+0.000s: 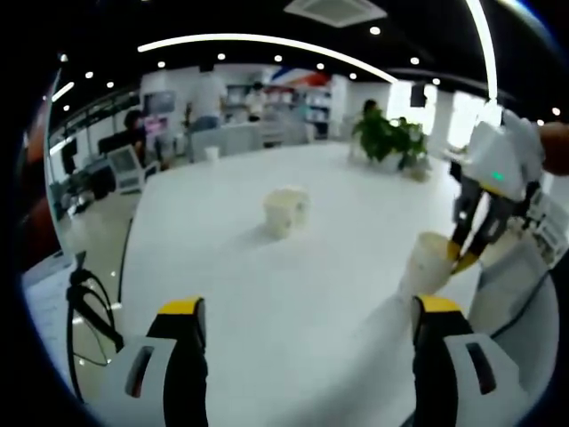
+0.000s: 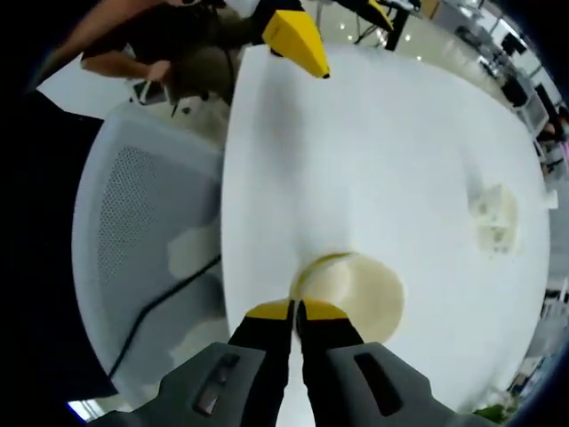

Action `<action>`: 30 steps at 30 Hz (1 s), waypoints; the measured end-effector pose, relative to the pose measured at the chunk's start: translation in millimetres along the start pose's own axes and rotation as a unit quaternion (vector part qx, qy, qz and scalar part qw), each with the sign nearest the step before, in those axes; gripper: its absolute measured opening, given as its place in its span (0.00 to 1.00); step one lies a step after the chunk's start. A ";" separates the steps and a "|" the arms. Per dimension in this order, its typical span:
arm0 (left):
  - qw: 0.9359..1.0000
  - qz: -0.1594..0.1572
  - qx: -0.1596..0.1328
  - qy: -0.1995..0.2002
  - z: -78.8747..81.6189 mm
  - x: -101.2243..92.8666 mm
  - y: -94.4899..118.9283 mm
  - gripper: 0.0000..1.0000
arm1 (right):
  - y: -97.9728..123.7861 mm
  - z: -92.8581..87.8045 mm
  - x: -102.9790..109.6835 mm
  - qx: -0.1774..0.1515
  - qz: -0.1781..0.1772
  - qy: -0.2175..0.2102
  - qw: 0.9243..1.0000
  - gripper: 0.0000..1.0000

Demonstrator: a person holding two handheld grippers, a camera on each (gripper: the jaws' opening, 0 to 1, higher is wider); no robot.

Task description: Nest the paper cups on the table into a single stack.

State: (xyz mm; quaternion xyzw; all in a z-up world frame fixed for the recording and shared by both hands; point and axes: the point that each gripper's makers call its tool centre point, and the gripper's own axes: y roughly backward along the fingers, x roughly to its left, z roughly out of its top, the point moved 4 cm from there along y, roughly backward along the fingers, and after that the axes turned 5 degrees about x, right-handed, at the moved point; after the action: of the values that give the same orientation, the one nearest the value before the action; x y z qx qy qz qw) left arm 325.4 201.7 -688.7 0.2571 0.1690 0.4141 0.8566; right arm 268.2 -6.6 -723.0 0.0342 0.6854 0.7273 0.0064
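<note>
A cream paper cup (image 2: 356, 286) stands on the white table (image 2: 373, 133) near its edge, and my right gripper (image 2: 296, 309) is shut on its rim. In the left gripper view the same cup (image 1: 425, 264) stands at the right with the right gripper (image 1: 464, 256) pinching its lip from above. My left gripper (image 1: 308, 307) hovers open over the table with nothing between its jaws, and one of its yellow fingertips (image 2: 298, 37) shows in the right gripper view. A blurred cluster of pale paper cups (image 1: 284, 211) sits mid-table, also seen as the cup cluster (image 2: 494, 213).
A white mesh chair (image 2: 133, 231) stands against the table's edge with a black cable (image 2: 164, 302) beside it. A potted plant (image 1: 388, 133) and a small cup (image 1: 212, 153) stand at the far end. People and desks are beyond the table.
</note>
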 end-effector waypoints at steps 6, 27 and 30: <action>1.000 0.000 0.002 0.001 -1.4 -0.9 -0.1 0.94 | 0.0 2.7 0.5 -0.013 0.008 -0.009 1.000 0.01; 1.000 -0.008 -0.009 0.005 2.6 -7.0 -7.8 0.96 | 60.3 -8.5 -33.4 -0.187 -0.041 -0.053 0.980 0.30; 1.000 -0.010 -0.014 0.007 4.4 -7.9 -9.7 0.97 | 75.1 -18.2 -51.7 -0.231 -0.076 -0.079 0.967 0.33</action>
State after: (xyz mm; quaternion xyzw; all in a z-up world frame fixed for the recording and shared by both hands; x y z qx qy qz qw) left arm 329.0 189.0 -690.1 0.2403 0.1713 0.4101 0.8630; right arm 321.5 -32.2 -651.3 0.0365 0.4966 0.8584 0.1235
